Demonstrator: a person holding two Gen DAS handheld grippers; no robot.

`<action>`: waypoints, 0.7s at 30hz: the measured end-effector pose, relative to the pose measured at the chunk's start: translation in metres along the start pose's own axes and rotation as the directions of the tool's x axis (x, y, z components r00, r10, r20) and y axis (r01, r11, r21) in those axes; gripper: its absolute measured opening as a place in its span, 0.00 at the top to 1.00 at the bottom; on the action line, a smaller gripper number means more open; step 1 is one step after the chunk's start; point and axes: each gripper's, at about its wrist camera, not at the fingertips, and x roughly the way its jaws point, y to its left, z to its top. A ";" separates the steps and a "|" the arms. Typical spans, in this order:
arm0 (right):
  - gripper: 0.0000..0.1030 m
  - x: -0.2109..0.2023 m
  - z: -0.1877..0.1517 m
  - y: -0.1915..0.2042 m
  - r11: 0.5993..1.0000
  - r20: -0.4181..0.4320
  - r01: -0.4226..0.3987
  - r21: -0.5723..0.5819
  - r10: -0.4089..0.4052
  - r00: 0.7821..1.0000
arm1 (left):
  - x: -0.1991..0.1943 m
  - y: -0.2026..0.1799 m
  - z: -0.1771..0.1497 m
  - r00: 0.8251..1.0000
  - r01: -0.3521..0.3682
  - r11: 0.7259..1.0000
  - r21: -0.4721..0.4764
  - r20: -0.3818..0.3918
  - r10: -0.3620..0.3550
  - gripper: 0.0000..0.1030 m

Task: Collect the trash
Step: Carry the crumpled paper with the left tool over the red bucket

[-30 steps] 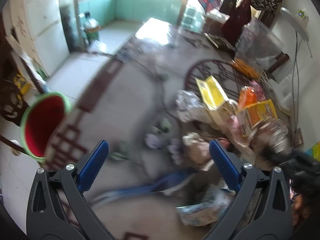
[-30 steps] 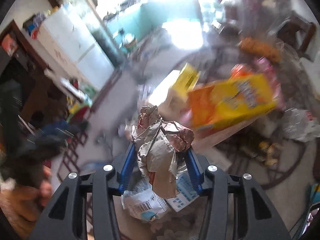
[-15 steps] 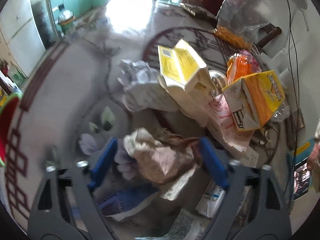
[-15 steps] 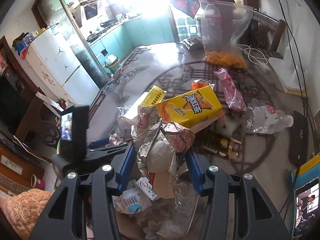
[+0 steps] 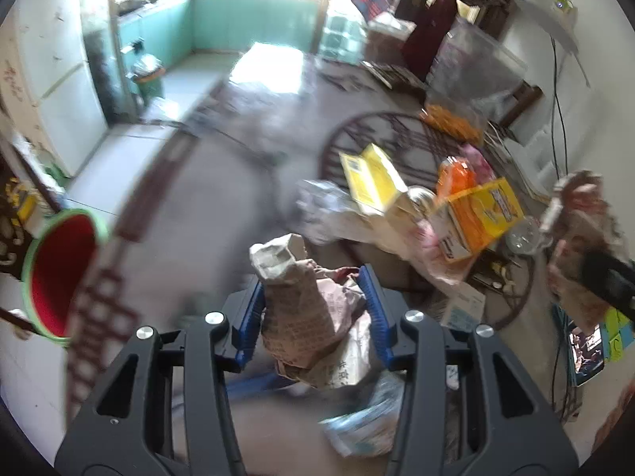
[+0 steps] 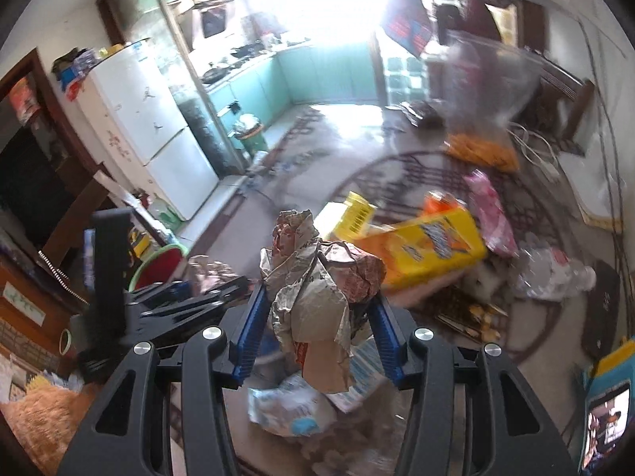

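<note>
Home, white fridge (image 6: pixel 147 127), teal kitchen cabinets (image 6: pixel 317 75), patterned floor w/ litter

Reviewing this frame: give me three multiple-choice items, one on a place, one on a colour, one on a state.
1. Seen from the left wrist, where is the red bucket?
A. left edge
B. right edge
C. top centre

2. What colour are the gripper pads?
A. red
B. blue
C. green

3. What is between the right gripper jaws?
A. nothing
B. a clear bottle
C. crumpled paper

Answers: 1 A, it sits at the far left of that view. 2 B, the ribbed pads are blue. 3 C, both pads press the wad.
</note>
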 end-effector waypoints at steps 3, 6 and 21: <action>0.53 0.012 0.006 0.029 0.999 -0.006 -0.025 -0.035 0.025 1.000 | -0.024 0.025 0.006 0.998 -0.050 0.999 -0.018 0.034 0.051 0.57; 0.53 0.025 0.012 0.056 0.998 -0.007 -0.034 -0.058 0.034 0.999 | -0.039 0.052 0.011 0.996 -0.070 0.997 -0.030 0.055 0.072 0.57; 0.52 0.115 0.047 0.195 0.996 -0.049 -0.038 -0.078 0.034 0.998 | -0.047 0.208 0.046 0.992 -0.115 0.993 -0.033 0.055 0.117 0.56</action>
